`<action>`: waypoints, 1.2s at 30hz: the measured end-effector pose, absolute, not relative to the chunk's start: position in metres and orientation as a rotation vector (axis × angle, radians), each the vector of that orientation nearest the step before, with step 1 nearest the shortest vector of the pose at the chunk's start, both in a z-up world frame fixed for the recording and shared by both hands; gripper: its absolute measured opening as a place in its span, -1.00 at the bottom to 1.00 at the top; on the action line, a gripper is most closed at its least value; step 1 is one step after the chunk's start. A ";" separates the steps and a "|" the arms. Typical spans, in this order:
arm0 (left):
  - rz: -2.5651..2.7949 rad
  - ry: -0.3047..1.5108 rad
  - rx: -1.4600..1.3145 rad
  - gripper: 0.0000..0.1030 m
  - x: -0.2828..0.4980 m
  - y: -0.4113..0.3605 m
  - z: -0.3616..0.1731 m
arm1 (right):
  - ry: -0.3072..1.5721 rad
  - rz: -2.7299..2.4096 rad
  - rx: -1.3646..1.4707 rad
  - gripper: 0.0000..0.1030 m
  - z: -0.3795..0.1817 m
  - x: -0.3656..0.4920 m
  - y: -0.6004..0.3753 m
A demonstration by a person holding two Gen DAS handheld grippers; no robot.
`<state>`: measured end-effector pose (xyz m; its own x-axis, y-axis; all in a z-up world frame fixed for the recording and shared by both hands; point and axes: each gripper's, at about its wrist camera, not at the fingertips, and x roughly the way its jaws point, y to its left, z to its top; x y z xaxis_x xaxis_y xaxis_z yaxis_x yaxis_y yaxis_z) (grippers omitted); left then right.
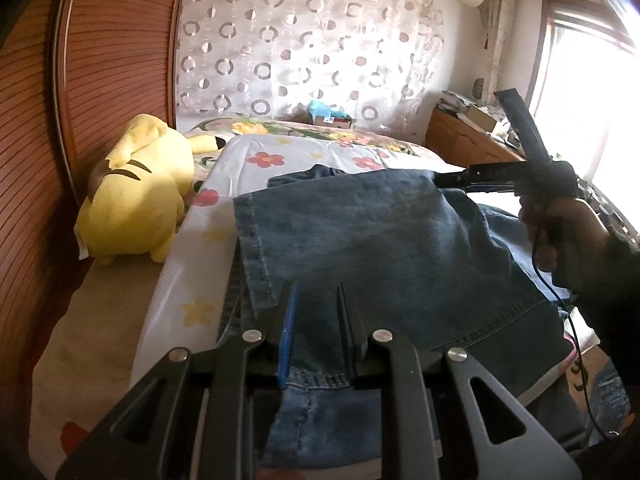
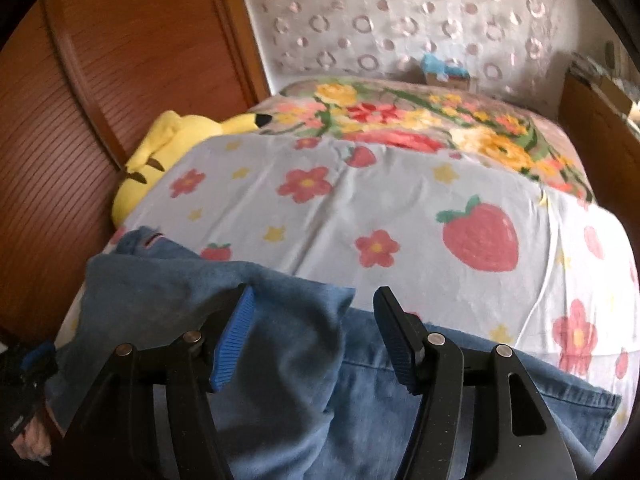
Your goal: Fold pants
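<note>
While left claw (image 1: 316, 320) pinches jeans (image 1: 360, 240), right claw (image 2: 316, 336) gapes.

- No legible text, label, brand, number or sign found in either wrist view.
- Cardboard box (image 1: 334, 121) at the far end of the bed: a small white patch on its front may be a label; too small and blurred to read.
- Jeans (image 1: 360, 240): a small pink-and-white mark shows at the far fold in the right wrist view (image 2: 154, 239); nothing readable on it.
- Items on the wooden cabinet (image 1: 472, 142) by the window: any printing cannot be made out.
</note>
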<state>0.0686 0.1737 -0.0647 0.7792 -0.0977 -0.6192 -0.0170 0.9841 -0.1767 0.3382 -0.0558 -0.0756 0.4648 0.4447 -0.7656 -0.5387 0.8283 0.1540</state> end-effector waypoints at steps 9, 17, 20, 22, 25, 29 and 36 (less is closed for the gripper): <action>-0.037 0.670 -0.171 -0.65 0.065 0.173 -0.063 | 0.709 0.730 -0.048 -0.96 -0.046 0.306 -0.085; -0.061 0.681 -0.153 -0.65 0.071 0.161 -0.065 | 0.845 0.521 -0.149 -0.53 -0.077 0.326 -0.097; -0.071 0.686 -0.144 -0.65 0.071 0.157 -0.065 | 0.813 0.531 -0.145 -0.15 -0.069 0.315 -0.107; -0.072 0.695 -0.135 -0.65 0.072 0.155 -0.068 | 0.814 0.554 -0.143 -0.14 -0.063 0.306 -0.113; -0.051 0.718 -0.125 -0.65 0.073 0.155 -0.076 | 0.819 0.596 -0.163 -0.14 -0.059 0.282 -0.121; -0.037 0.739 -0.130 -0.65 0.072 0.158 -0.086 | 0.836 0.663 -0.195 -0.14 -0.064 0.243 -0.122; -0.032 0.741 -0.109 -0.64 0.070 0.155 -0.092 | 0.919 0.705 -0.173 -0.20 -0.098 0.196 -0.126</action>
